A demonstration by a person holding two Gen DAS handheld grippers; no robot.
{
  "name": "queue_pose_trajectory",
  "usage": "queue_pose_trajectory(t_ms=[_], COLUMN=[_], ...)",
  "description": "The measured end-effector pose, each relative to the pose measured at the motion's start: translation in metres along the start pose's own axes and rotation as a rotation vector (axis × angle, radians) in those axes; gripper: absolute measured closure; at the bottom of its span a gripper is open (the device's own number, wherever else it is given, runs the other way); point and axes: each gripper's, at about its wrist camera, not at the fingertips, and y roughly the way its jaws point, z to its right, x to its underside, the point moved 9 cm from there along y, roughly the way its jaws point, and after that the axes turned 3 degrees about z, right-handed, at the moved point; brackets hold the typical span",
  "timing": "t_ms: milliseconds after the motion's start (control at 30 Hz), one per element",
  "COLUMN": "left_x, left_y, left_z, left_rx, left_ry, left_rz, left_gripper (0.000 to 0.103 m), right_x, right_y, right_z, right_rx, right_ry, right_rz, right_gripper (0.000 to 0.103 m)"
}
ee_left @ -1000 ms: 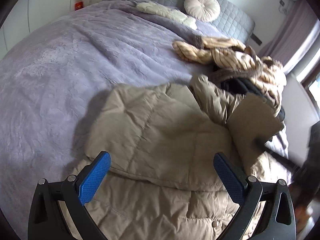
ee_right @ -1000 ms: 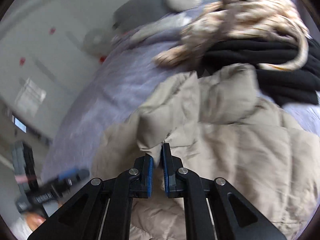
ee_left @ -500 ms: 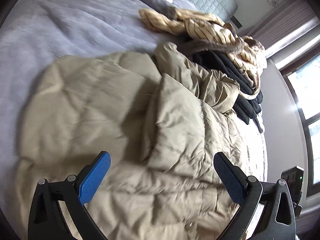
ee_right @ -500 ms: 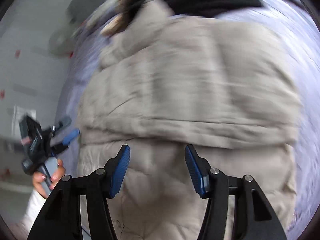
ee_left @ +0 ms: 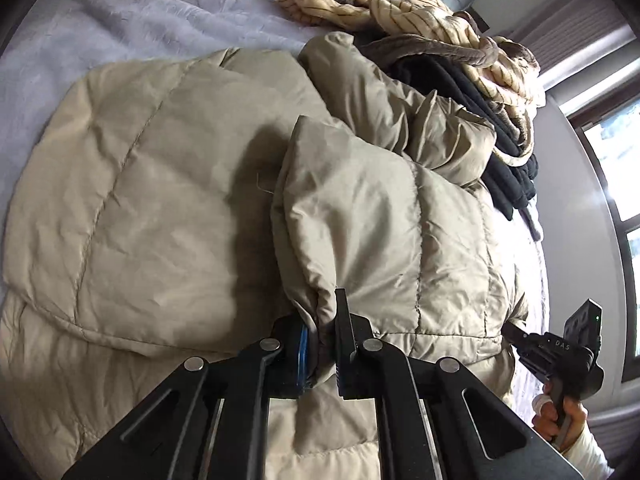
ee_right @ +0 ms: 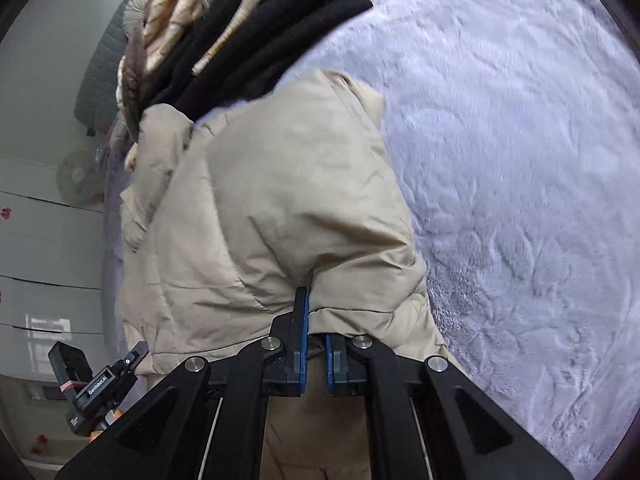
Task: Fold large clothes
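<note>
On the purple bed (ee_left: 120, 12), 2 hand-held grippers, left (ee_left: 320, 344) and right (ee_right: 314, 344), are each clamping the beige puffer jacket's (ee_left: 160, 200) edge for folding.

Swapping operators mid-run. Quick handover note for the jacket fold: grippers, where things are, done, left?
Left gripper: shut on a fold of the beige puffer jacket at its near edge.
Right gripper: shut on the jacket's other side.
The jacket lies on the lavender bed cover. A pile of black and striped clothes sits at its far end, touching it.
Done: both sleeve sides are folded in over the body, so the jacket is narrowed.
Left: probably fold it across, near edge toward the far end, then release. Mind the pile.
</note>
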Motion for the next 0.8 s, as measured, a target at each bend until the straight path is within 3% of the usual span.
queue_pose_trajectory(t_ms=[200, 433, 600, 700, 800], left_x=[-0.003, -0.009, -0.020, -0.034, -0.047], left_y=[-0.011, -0.035, -0.054, -0.070, -0.069], left_z=[0.005, 0.002, -0.014, -0.010, 0.015], left_rx=[-0.061, -0.166, -0.296, -0.279, -0.217], left_ry=[0.060, 0.110, 0.104, 0.070, 0.109], left_rz=[-0.006, -0.016, 0.040, 0.114, 0.139], left_gripper=[0.091, 0.091, 0.091, 0.091, 0.091], right_x=[0.003, 0.001, 0.001, 0.000, -0.001], right_y=[-0.002, 0.027, 0.030, 0.031, 0.033], right_z=[0.005, -0.039, -0.043, -0.044, -0.047], right_rx=[0.003, 0.037, 0.034, 0.034, 0.042], right_ry=[-0.009, -0.012, -0.016, -0.026, -0.039], right_rz=[-0.008, -0.018, -0.025, -0.030, -0.035], right_gripper=[0.096, 0.096, 0.096, 0.096, 0.096])
